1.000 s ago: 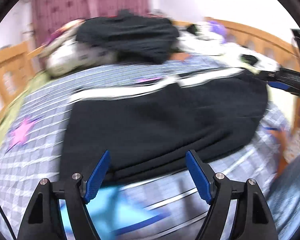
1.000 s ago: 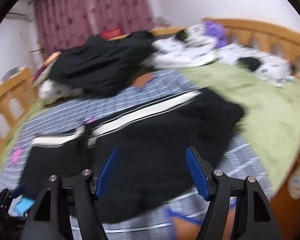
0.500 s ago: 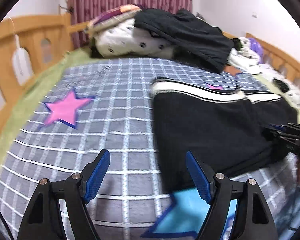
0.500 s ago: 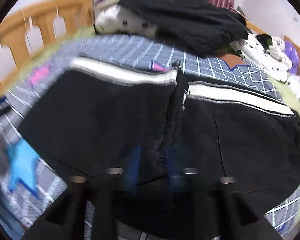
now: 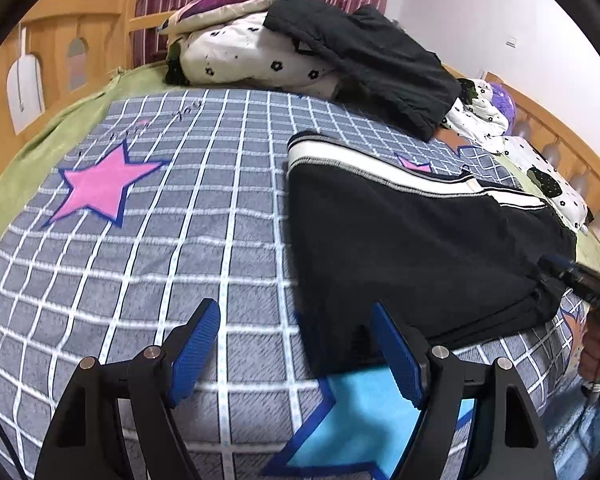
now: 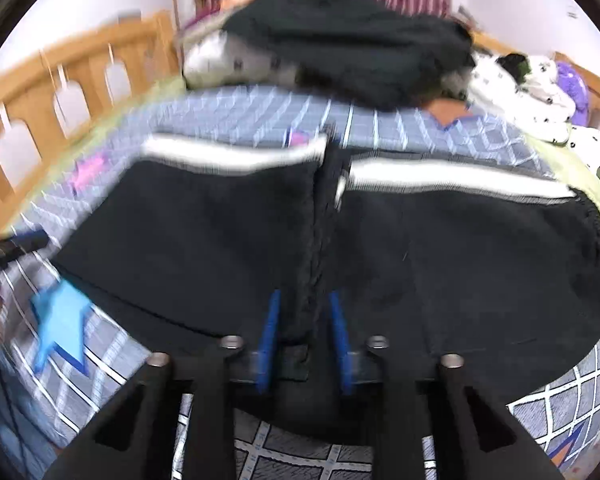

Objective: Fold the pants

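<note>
Black pants with a white side stripe lie folded on the grey checked blanket. My left gripper hovers open over the blanket at the pants' near left corner, nothing between its pads. In the right wrist view the pants fill the middle, with a raised ridge of fabric running down their centre. My right gripper stands low over that ridge; its jaws are narrow and opening, and the ridge lies between the blue pads. From the left wrist view the right gripper shows at the pants' right end.
A heap of black clothing and spotted bedding sits at the bed's far end. Wooden rails run along the sides. More white spotted laundry lies at the far right. A person's hand holds the right gripper.
The left gripper swung left from over the pants to their left edge, still open. The right gripper dropped onto the pants' centre ridge, its jaws closed narrow, then widened slightly.
</note>
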Motion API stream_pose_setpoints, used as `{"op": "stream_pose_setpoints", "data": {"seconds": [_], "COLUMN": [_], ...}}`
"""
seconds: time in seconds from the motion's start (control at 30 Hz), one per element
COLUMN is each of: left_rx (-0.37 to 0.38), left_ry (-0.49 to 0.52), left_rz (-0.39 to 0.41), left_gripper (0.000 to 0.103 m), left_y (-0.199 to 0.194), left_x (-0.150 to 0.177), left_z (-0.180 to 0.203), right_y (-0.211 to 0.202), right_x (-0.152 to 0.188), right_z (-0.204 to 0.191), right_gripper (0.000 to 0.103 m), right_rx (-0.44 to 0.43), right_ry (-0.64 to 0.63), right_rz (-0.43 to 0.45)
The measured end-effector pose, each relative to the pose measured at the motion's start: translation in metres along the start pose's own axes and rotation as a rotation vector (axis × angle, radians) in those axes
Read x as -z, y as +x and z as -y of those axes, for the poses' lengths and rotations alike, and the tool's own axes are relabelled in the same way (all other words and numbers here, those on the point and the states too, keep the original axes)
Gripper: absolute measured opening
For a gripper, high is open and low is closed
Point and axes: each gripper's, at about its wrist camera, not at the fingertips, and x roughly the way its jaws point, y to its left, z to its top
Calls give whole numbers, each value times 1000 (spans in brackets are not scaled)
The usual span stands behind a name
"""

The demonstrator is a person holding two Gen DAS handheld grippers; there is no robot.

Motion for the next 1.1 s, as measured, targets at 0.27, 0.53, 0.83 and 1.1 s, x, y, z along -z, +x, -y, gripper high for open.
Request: {"op": "stream_pose_setpoints", "data": {"seconds": [0.27, 0.53, 0.83, 1.1], "left_rx": [-27, 20, -46, -41], "left_ry": [14, -51, 36, 21], "left_rz": [-3, 22, -126, -126], "left_gripper": [77, 77, 77, 74], "left_y": [18, 12, 47, 29], "left_x": [-12, -11, 6, -18], "left_z": [9, -5, 15, 12], "right_y": [35, 66, 72, -23], "right_x": [-58, -55, -32, -42], "right_z": [5, 6, 8, 59], "right_gripper": [57, 12, 24, 60], "right_rx": [2, 17, 60, 190], "right_ry": [-9, 13, -6, 99], "right_rz": [-5, -19, -76, 46]}}
